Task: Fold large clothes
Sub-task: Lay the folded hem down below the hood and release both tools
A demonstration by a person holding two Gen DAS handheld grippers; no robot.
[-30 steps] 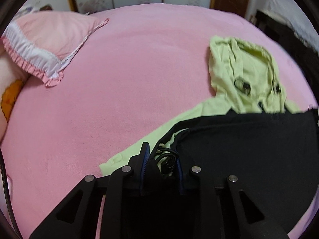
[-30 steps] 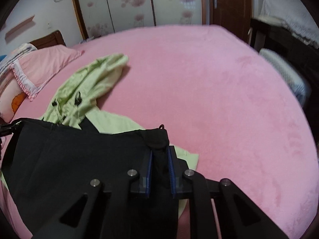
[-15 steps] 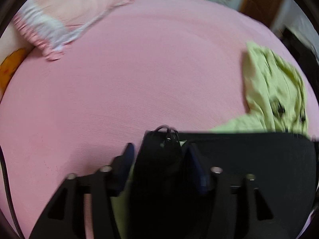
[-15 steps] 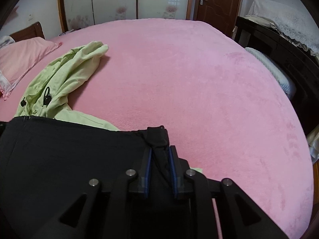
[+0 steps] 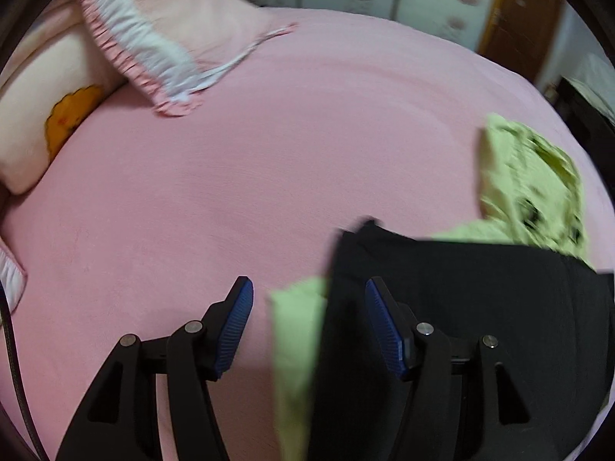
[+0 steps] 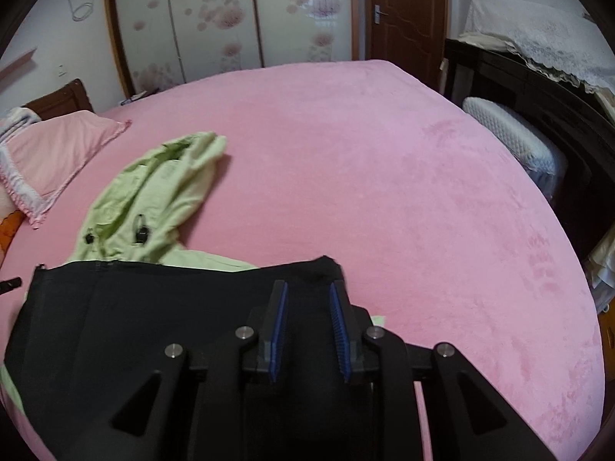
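Observation:
A black garment lies folded on a light green hooded jacket on the pink bed. My left gripper is open above the black garment's left corner, with a strip of green cloth between the fingers. In the right wrist view the black garment lies below the green hood. My right gripper is open over the garment's right corner, holding nothing.
Pink frilled pillows and a cream cushion lie at the bed's left. A dark cabinet with a lace cover stands right of the bed. A wardrobe and a brown door are behind.
Both grippers held the black garment's top corners, carried them forward over the green jacket, and have now opened and let go. The garment lies flat.

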